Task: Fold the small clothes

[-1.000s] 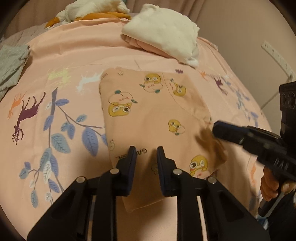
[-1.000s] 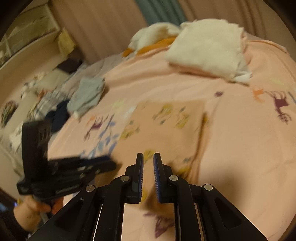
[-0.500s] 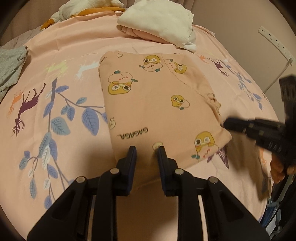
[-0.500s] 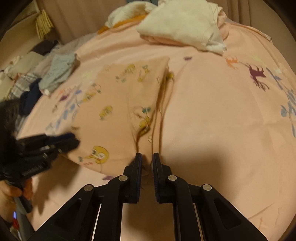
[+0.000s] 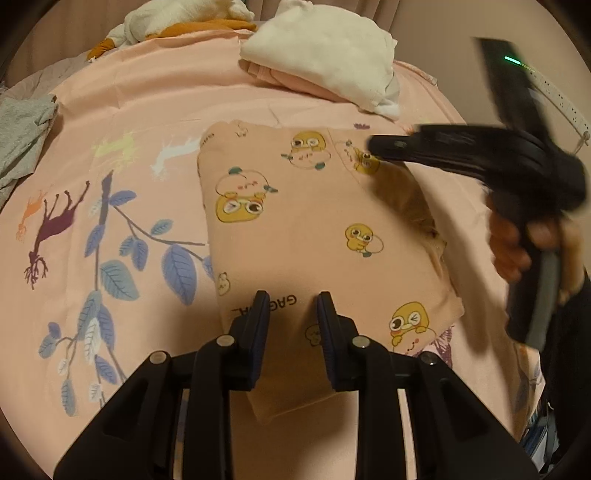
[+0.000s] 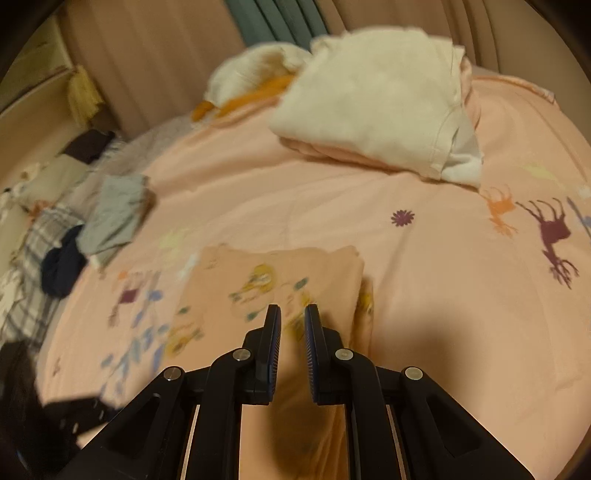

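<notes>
A folded pink garment (image 5: 314, 229) with yellow cartoon ducks lies flat on the pink bedsheet (image 5: 147, 110). My left gripper (image 5: 291, 310) is open and empty, hovering over the garment's near edge by its printed lettering. My right gripper (image 6: 292, 317) is slightly open and empty, above the garment (image 6: 266, 291) near its right side. In the left wrist view the right gripper (image 5: 373, 146) is blurred over the garment's far right corner, held by a hand (image 5: 517, 240).
A stack of folded white and pink clothes (image 5: 325, 62) sits at the far side of the bed. White and orange clothes (image 5: 177, 22) lie behind it. A grey garment (image 6: 114, 214), dark and plaid clothes (image 6: 59, 262) lie at the left edge.
My right gripper swung up and forward from the garment's near right corner to over its far right part. My left gripper stayed over the near edge, opening slightly.
</notes>
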Demonstrator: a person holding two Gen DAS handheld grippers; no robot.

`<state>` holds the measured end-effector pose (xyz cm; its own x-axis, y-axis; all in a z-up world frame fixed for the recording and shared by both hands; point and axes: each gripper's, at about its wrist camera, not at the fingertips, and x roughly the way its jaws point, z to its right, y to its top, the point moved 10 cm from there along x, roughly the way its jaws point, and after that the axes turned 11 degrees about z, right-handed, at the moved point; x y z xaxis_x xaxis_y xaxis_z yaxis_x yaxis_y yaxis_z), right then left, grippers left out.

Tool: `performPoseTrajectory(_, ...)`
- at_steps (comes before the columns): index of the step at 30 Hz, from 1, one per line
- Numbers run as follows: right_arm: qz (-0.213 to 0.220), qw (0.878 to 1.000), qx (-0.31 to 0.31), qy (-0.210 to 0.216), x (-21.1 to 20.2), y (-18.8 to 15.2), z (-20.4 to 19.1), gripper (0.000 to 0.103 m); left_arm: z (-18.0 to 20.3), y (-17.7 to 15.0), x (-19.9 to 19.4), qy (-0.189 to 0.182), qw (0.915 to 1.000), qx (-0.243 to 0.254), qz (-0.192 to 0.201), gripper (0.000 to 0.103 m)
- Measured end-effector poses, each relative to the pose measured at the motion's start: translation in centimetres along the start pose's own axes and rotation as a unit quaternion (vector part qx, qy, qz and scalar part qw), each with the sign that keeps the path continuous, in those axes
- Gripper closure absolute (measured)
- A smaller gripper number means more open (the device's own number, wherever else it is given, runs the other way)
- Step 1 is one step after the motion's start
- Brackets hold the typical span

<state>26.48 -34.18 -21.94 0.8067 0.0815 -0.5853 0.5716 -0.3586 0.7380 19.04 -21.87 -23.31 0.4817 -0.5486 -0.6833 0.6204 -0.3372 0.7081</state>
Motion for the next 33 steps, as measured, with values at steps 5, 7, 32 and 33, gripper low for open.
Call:
performPoseTrajectory(5, -0.036, 0.999, 0.006, -0.033, 2.8, -1.2, 1.5, 0.092, 0.1, 0.0, 0.1, -0.002, 1.0, 0.005, 0.0, 0.077)
performPoseTrajectory(7, -0.031, 0.999, 0.015, -0.033, 2.6, -0.9, 1.6, 0.092, 0.1, 0.2, 0.0, -0.001, 1.0, 0.006, 0.002, 0.077)
performPoseTrajectory(32, -0.018, 0.995, -0.099, 0.018, -6.3, -8.4, -0.7, 0.091, -2.4, 3.7, 3.5, 0.055, 0.9983, 0.013, 0.017, 0.069)
performPoseTrajectory(33, -0.019, 0.995, -0.097, 0.017, -6.5, -8.5, -0.6, 0.091, -2.3, 3.6, 3.3, 0.055, 0.9982, 0.013, 0.016, 0.069)
